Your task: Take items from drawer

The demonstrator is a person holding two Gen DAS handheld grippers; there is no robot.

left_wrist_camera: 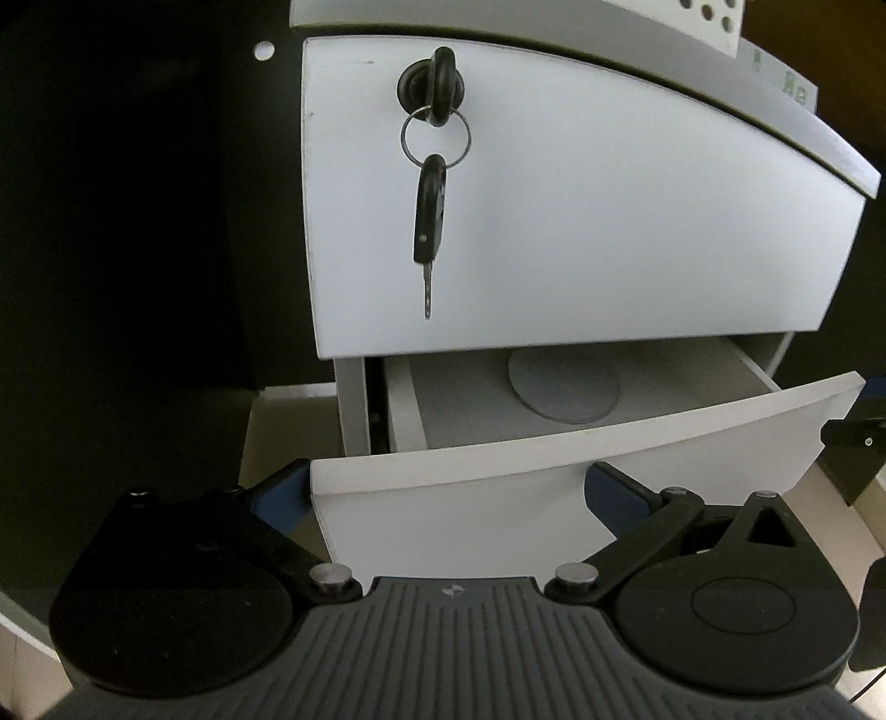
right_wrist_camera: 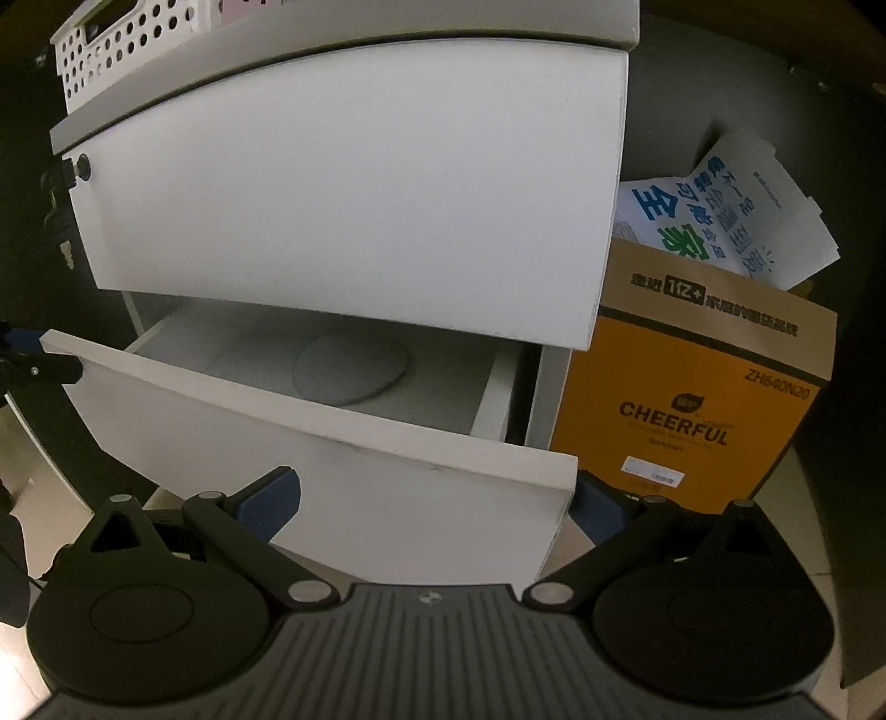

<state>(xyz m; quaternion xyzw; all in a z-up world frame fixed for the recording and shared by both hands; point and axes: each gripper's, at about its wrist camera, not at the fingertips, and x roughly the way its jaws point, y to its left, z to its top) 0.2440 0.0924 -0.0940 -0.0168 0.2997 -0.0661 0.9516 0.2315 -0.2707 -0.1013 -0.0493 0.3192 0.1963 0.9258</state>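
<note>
Grippers first, both close to the lens. Our left gripper (left_wrist_camera: 448, 493) is spread wide, its blue pads (left_wrist_camera: 614, 498) straddling the front panel of the pulled-out drawer (left_wrist_camera: 554, 443) near its 9 o'clock corner; one pad sits outside the panel's edge, the other in front of the panel face. We cannot tell whether either pad touches it. Our right gripper (right_wrist_camera: 437, 498) is just as wide, one blue pad (right_wrist_camera: 271, 501) in front of the panel and the other past its 3 o'clock corner, gripping nothing.

Moving further in, the drawer (right_wrist_camera: 332, 437) stands partly open, and on its floor lies a flat grey disc (left_wrist_camera: 565, 387), toward 12 o'clock from the left gripper and half under the shut drawer above. From the right wrist the same disc (right_wrist_camera: 351, 368) sits mid-drawer, apart from the walls.

Higher up, the upper drawer front (left_wrist_camera: 581, 210) carries a lock with a black key (left_wrist_camera: 440, 83) in it, a ring (left_wrist_camera: 436, 138) hanging below and a second key (left_wrist_camera: 429, 221) dangling from that.

Out at 2 o'clock of the right wrist view, an orange-and-brown cardboard box (right_wrist_camera: 692, 399) marked CHEERFUL stands just beside the cabinet, with white printed packaging (right_wrist_camera: 731, 210) poking out of its top. Farthest back, at 11 o'clock, a perforated white basket (right_wrist_camera: 122, 50) rests on the cabinet top.
</note>
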